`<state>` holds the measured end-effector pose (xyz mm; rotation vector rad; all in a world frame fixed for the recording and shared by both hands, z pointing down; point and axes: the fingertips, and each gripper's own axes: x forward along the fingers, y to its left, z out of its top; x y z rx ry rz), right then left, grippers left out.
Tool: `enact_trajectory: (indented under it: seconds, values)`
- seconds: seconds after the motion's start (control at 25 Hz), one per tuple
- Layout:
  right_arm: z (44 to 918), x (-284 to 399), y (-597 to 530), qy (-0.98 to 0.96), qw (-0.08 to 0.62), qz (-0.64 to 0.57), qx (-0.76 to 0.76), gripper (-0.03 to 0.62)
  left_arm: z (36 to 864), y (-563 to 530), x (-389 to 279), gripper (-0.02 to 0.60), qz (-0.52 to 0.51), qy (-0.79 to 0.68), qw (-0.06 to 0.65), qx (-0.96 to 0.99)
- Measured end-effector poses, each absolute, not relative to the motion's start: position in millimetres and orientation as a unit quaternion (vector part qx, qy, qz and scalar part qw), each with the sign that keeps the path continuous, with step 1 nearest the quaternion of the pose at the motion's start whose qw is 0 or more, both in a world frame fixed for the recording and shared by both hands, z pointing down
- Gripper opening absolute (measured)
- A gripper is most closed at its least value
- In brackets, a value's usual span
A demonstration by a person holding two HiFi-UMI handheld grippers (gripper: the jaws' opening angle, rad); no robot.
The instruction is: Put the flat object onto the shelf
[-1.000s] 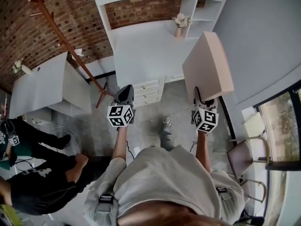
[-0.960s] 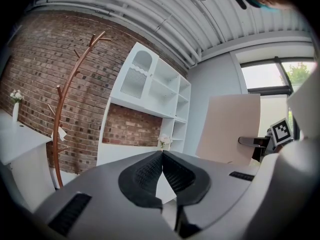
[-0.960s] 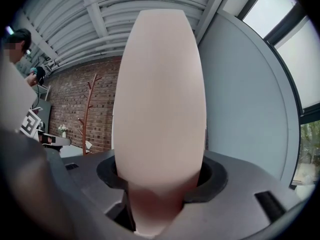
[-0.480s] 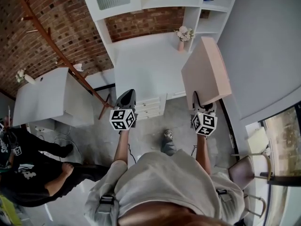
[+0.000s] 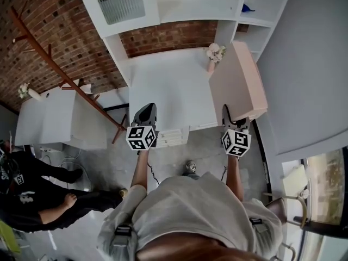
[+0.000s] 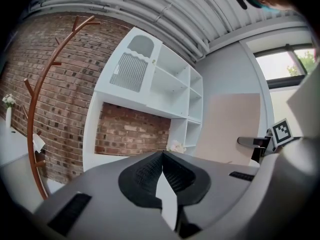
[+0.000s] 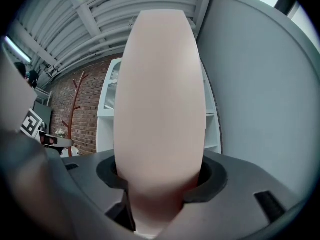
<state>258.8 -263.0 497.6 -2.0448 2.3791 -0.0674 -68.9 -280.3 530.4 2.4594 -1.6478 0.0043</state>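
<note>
**Both arms held forward, the right one carrying the board**

The right gripper (image 5: 229, 115) has its jaws clamped on the lower edge of the flat pink board (image 5: 239, 83). In the right gripper view the board (image 7: 160, 94) stands up from between the pads and fills the middle of the picture. The right forearm (image 5: 235, 173) reaches straight ahead from the shoulder, and the gripper points roughly level at the white shelf unit (image 5: 255, 4).

The left gripper (image 5: 145, 113) has its jaws pressed together with nothing between them; in its own view the tips (image 6: 162, 156) meet in a line. The left forearm (image 5: 138, 170) is stretched forward too, so the two grippers sit side by side, well apart.

Ahead of both lies a white desk (image 5: 163, 86). A small vase of flowers (image 5: 212, 54) stands on it just beside the board. A brick wall (image 5: 168, 37) shows behind the desk, and a brown coat stand (image 5: 60, 75) leans off to the left.
</note>
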Motion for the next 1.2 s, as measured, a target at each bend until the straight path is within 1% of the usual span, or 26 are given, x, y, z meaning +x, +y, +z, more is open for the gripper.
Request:
enact_trajectory:
  seconds: [0.28,0.6,1.2]
  values:
    - [505,276,-321,0.769,-0.001,-0.028,-0.639,0.281,533,-332,-49,0.015,0.005,-0.564,0.091,0.821]
    - [516,280,-369,0.782,-0.003,-0.037,-0.622,0.278,541,-367,-44,0.015,0.007,-0.579,0.095,0.810]
    - [521,261,-388,0.791,-0.012,-0.038,-0.611,0.278,548,-380,-61,0.015,0.012,-0.584,0.104,0.805]
